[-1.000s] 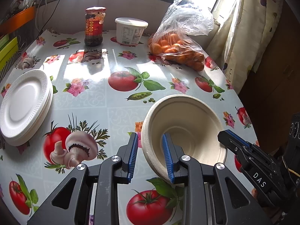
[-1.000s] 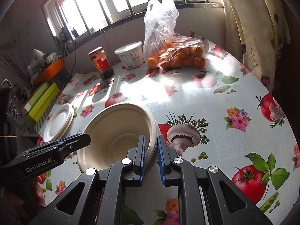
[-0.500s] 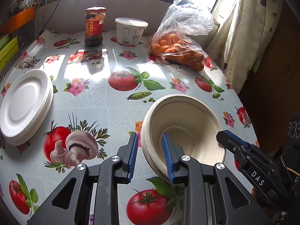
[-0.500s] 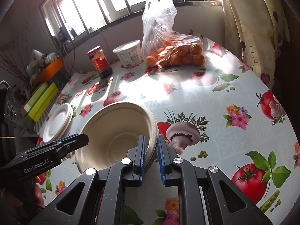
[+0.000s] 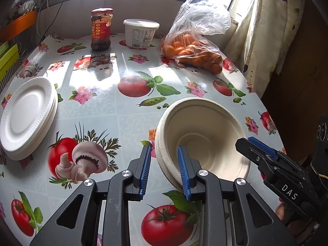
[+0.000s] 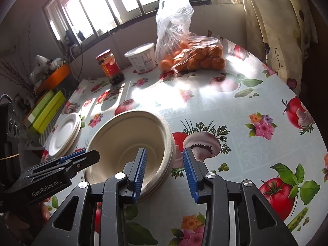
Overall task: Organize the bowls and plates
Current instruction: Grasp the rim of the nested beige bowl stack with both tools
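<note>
The stack of beige moulded-fibre bowls (image 5: 202,135) sat on the vegetable-print oilcloth table (image 5: 114,106), just ahead of both tools. The left hand-held gripper (image 5: 164,171) stood released, its fingers astride the near rim without pinching it. The right hand-held gripper (image 6: 164,173) was likewise spread wide, its left finger inside the bowl and its right finger outside the rim. The bowls looked set down, the step apparently a release. The stack of white foam plates (image 5: 26,114) lay well off to the left. Next would likely come backing both tools clear without dragging the rim.
</note>
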